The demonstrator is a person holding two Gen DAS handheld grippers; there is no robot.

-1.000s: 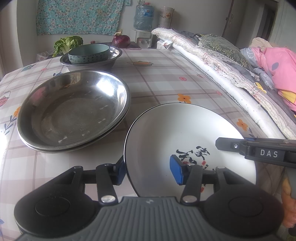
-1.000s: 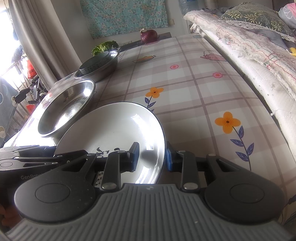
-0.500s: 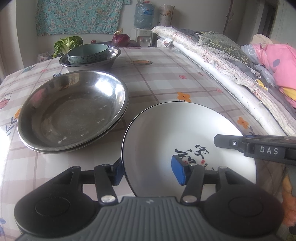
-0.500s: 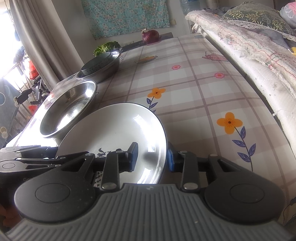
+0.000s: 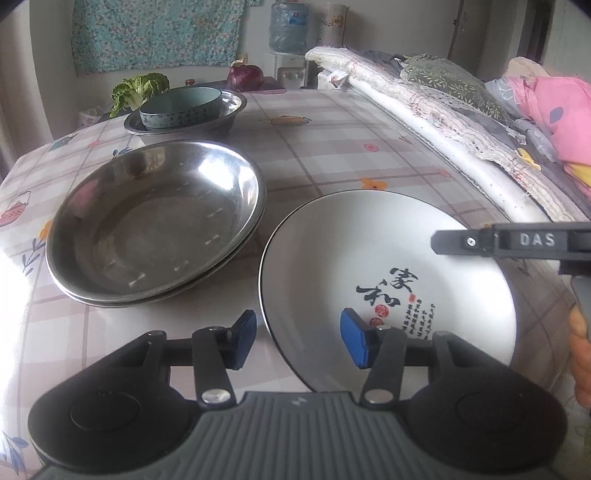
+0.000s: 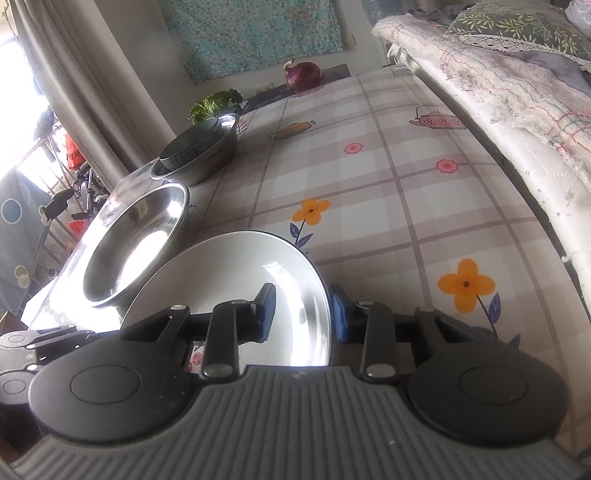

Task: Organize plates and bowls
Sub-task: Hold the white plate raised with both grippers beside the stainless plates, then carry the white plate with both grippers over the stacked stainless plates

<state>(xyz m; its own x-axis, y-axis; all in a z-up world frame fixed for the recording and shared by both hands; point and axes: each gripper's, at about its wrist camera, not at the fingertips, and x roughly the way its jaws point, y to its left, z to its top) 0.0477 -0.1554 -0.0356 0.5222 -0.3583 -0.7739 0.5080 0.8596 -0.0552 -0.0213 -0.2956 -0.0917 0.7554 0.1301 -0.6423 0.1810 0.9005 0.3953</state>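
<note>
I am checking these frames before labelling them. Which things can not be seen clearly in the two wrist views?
- White plate: its near rim is hidden by the left gripper body, left wrist view.
- Steel dishes: how many are stacked is unclear; only edges show.
- Right gripper: pad contact on the plate rim is not readable, right wrist view.
- Teal bowl: pattern too small.
- Person's hand: cut off by the right edge.

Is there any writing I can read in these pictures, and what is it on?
"DAS": on the right gripper's side.
"家和": big black brush characters on the white plate.
Small columns of characters and red seals beside them: too small to read.
Water bottle label: blurred.
</note>
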